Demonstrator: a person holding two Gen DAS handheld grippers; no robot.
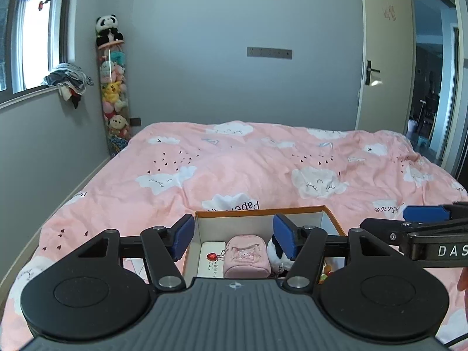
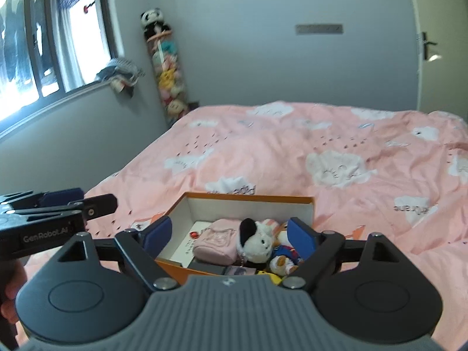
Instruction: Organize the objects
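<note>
An orange-rimmed cardboard box (image 1: 260, 211) (image 2: 248, 196) lies on the pink bed. Inside are a pink mini backpack pouch (image 1: 247, 257) (image 2: 216, 241), a white case with a red heart charm (image 1: 209, 259), a black-and-white plush (image 2: 257, 241) (image 1: 276, 253) and a blue-dressed plush (image 2: 285, 259). My left gripper (image 1: 234, 235) is open and empty above the box. My right gripper (image 2: 229, 235) is open and empty above the box too. Each gripper shows at the side of the other's view, the right one (image 1: 424, 213) and the left one (image 2: 63, 196).
The pink cloud-print duvet (image 1: 248, 169) (image 2: 292, 152) covers the bed. A tall clear tube of plush toys (image 1: 114, 93) with a panda on top stands in the left corner. A window with clothes on its sill (image 1: 68, 80) is left; an open door (image 1: 383, 58) is right.
</note>
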